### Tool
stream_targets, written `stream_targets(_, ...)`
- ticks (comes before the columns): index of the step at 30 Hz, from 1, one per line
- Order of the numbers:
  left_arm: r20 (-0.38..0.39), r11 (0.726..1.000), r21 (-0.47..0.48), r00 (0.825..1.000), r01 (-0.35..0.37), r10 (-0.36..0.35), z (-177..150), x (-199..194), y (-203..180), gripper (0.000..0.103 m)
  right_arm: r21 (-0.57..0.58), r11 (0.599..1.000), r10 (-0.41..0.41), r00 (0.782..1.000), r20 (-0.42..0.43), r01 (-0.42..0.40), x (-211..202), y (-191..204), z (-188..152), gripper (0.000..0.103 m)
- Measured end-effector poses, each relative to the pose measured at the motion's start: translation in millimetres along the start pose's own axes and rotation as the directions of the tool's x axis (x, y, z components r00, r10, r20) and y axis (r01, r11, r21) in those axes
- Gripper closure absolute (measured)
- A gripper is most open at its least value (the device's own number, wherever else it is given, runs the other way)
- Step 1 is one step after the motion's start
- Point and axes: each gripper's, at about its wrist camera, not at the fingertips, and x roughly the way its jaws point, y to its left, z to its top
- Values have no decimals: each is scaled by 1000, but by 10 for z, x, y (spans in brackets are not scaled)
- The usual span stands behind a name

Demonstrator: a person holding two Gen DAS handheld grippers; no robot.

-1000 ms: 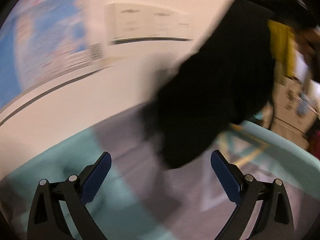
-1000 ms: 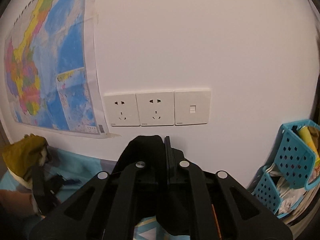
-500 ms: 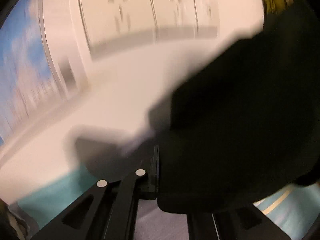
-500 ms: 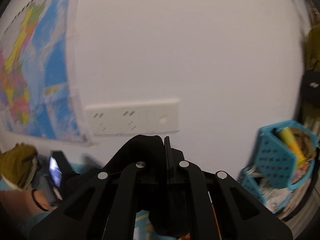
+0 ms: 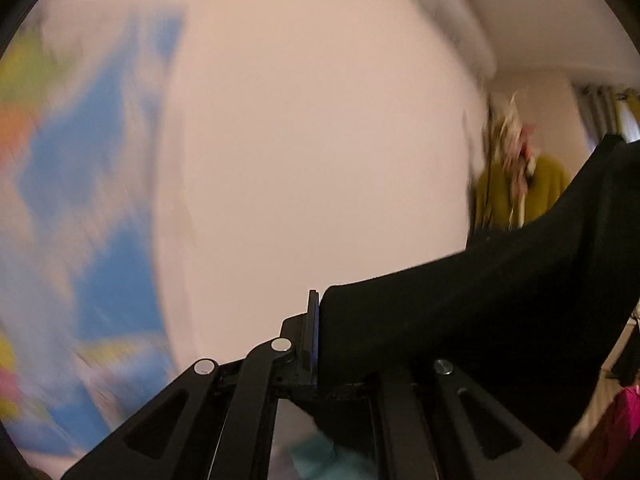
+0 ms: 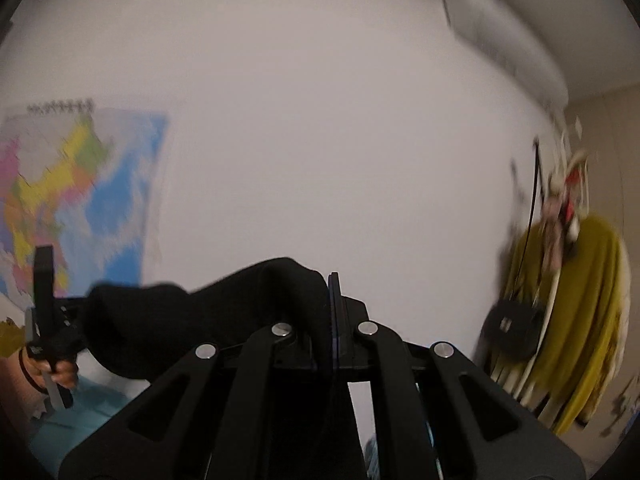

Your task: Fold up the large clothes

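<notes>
Black garment (image 5: 500,312), held aloft between 2 handheld grippers in front of a pale wall (image 6: 320,140). The left gripper (image 5: 314,328) has its jaws together, clamped on one edge of the cloth, which bulges out thick and rounded at the right side of the pads and climbs toward the upper right of the left wrist view as a broad, matte, unpatterned band with a soft fold line along its top. The right gripper (image 6: 330,312) likewise has its jaws pressed together on the fabric: the cloth humps over the left finger and runs off leftward as a heavy roll, sagging slightly. In the right wrist view that roll reaches the other gripper, seen at far left and gripped from below by the person's hand (image 6: 56,372), with a dark band at the wrist. The cloth thus spans the gap between both tools and hangs clear of the turquoise surface (image 6: 76,416) visible low down. Background: a coloured map (image 6: 80,200) on the wall at left, blurred; a mustard-yellow garment (image 6: 584,320) hanging at right with a small black bag (image 6: 512,332) in front of it; a white wall unit (image 6: 504,28) near the ceiling.
</notes>
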Motion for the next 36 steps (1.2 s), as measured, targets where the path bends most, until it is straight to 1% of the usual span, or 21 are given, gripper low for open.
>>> stream_targets(4,140,997,41,989,-58,52,460,-969,-40,100,-10,998,57,995,84,-56,-617,109,332,99)
stream_targets(6,174,993,68,981,-98,85,565,-1250,-158,100,-19,994,106,989,107,-105,-878,219,385,99)
stream_targets(9,194,981,109,971,-162,139,555,-1913,-85,99,-11,978,206,972,116,-206,-1198,352,392,99)
stream_targets(13,157,964,138,966,-227,205,407,-2652,43,99,4,935,353,931,94,-354,-1473,569,296,99)
stream_targets(17,65,952,161,966,-258,251,106,-3279,113,99,42,865,494,865,91,-499,-1544,754,101,99)
stream_targets(18,50,953,166,967,-254,249,36,-3368,135,99,63,839,533,840,103,-540,-1497,779,15,98)
stream_targets(20,-5,953,165,966,-254,258,-114,-3391,206,99,111,800,582,807,97,-590,-1333,843,-130,98)
stream_targets(22,-114,959,134,958,-249,264,-309,-3239,384,99,146,776,618,786,24,-614,-954,1059,-354,98)
stream_targets(23,-197,960,100,941,-260,275,-448,-3057,550,99,173,764,635,773,-23,-622,-745,1173,-467,98)
stream_targets(24,-270,961,66,922,-269,277,-601,-2895,728,99,214,753,651,751,-108,-622,-373,1377,-678,98)
stream_targets(25,-334,955,57,896,-290,291,-770,-2699,889,99,235,752,655,740,-156,-616,-179,1497,-799,98)
stream_targets(26,-406,940,53,853,-338,329,-1026,-2448,1102,99,262,748,661,720,-210,-610,82,1621,-969,98)
stream_targets(28,-517,925,29,786,-378,338,-1443,-2064,1467,99,329,739,674,649,-353,-589,715,1956,-1460,98)
stream_targets(29,-580,914,18,740,-405,339,-1725,-1824,1688,99,363,730,684,613,-395,-580,931,2062,-1668,98)
stream_targets(30,-627,906,2,705,-422,330,-1961,-1635,1874,99,348,742,667,576,-473,-573,1199,2288,-1960,98)
stream_targets(31,-666,897,-9,672,-442,324,-2192,-1492,2023,99,349,755,648,552,-525,-555,1370,2433,-2182,98)
stream_targets(32,-710,886,15,619,-464,336,-2460,-1278,2189,99,370,756,644,511,-570,-540,1538,2561,-2417,98)
stream_targets(33,-742,880,13,586,-474,326,-2663,-1127,2325,99,347,769,614,473,-632,-536,1734,2752,-2699,98)
stream_targets(34,-773,877,12,551,-481,313,-2856,-996,2441,99,335,787,585,455,-671,-518,1839,2833,-2899,98)
stream_targets(35,-806,874,6,516,-486,292,-3059,-853,2569,99,358,791,581,425,-694,-496,1942,2891,-3089,98)
stream_targets(36,-822,874,-2,499,-485,275,-3186,-795,2627,99,374,787,582,390,-714,-491,2064,2966,-3252,98)
